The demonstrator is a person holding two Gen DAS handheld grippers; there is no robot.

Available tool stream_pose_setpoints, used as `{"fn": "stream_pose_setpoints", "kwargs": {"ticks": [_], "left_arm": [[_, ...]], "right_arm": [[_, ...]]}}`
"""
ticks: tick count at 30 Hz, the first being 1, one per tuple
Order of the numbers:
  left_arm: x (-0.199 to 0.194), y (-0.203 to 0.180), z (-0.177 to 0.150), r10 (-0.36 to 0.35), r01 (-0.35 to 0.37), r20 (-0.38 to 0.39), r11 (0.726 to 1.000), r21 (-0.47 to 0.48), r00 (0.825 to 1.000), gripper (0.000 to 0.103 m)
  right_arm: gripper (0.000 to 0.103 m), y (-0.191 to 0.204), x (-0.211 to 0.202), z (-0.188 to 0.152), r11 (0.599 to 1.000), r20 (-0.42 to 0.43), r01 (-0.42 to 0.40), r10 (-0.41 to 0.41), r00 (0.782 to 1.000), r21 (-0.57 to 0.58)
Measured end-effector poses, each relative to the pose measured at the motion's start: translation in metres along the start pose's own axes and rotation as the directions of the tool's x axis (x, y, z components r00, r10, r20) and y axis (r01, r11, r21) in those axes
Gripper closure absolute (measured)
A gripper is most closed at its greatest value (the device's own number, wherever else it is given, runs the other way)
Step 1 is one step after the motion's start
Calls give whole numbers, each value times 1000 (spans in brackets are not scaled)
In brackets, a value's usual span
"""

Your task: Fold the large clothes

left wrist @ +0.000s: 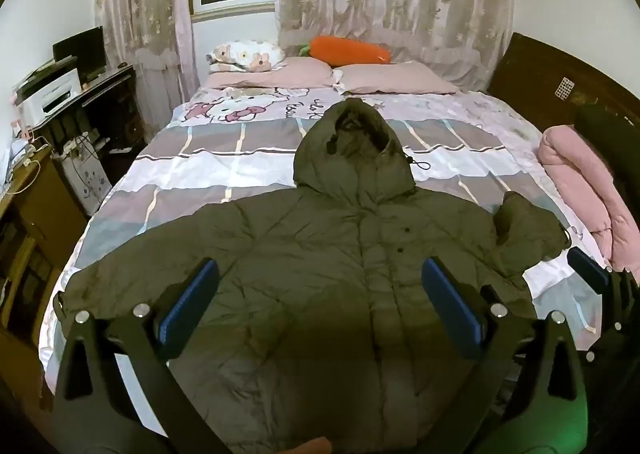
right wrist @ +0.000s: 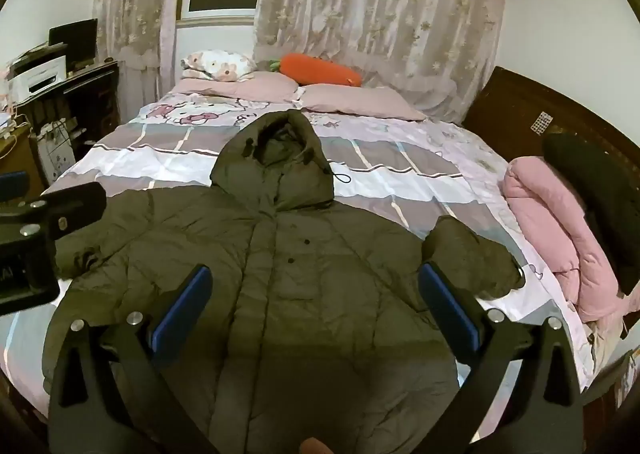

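An olive-green hooded puffer jacket (left wrist: pixel 320 254) lies front-up and spread on the bed, hood (left wrist: pixel 352 146) pointing to the pillows. Its left sleeve (left wrist: pixel 120 278) is stretched out; its right sleeve (left wrist: pixel 528 230) is bent and bunched. The jacket also shows in the right wrist view (right wrist: pixel 288 274). My left gripper (left wrist: pixel 320 298) is open and empty, hovering above the jacket's lower body. My right gripper (right wrist: pixel 316 302) is open and empty above the jacket's middle. The right gripper shows at the right edge of the left wrist view (left wrist: pixel 592 278); the left gripper shows at the left edge of the right wrist view (right wrist: pixel 52 222).
The bed (left wrist: pixel 200 158) has a Hello Kitty patterned cover. Pink pillows (left wrist: pixel 392 80), a flowered pillow and an orange carrot plush (left wrist: pixel 352 50) lie at its head. A rolled pink quilt (left wrist: pixel 580 182) lies at the right edge by a dark wooden headboard (right wrist: pixel 520 106). A desk with printer (left wrist: pixel 52 94) stands left.
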State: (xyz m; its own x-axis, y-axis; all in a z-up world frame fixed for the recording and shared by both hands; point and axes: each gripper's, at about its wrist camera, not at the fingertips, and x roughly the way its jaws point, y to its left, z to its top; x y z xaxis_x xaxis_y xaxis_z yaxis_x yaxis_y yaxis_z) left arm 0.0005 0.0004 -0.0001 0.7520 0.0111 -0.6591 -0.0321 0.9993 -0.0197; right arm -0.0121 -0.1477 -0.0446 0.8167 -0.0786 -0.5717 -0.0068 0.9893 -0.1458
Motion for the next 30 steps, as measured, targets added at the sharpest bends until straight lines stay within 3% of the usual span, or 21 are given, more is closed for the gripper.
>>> {"fn": "stream_pose_setpoints", "kwargs": {"ticks": [30], "left_arm": [[-5,4,0,-2,2,9,1000,15,1000,2]], "right_arm": [[1,6,20,-3,999,-56,-43,44,997,4]]}}
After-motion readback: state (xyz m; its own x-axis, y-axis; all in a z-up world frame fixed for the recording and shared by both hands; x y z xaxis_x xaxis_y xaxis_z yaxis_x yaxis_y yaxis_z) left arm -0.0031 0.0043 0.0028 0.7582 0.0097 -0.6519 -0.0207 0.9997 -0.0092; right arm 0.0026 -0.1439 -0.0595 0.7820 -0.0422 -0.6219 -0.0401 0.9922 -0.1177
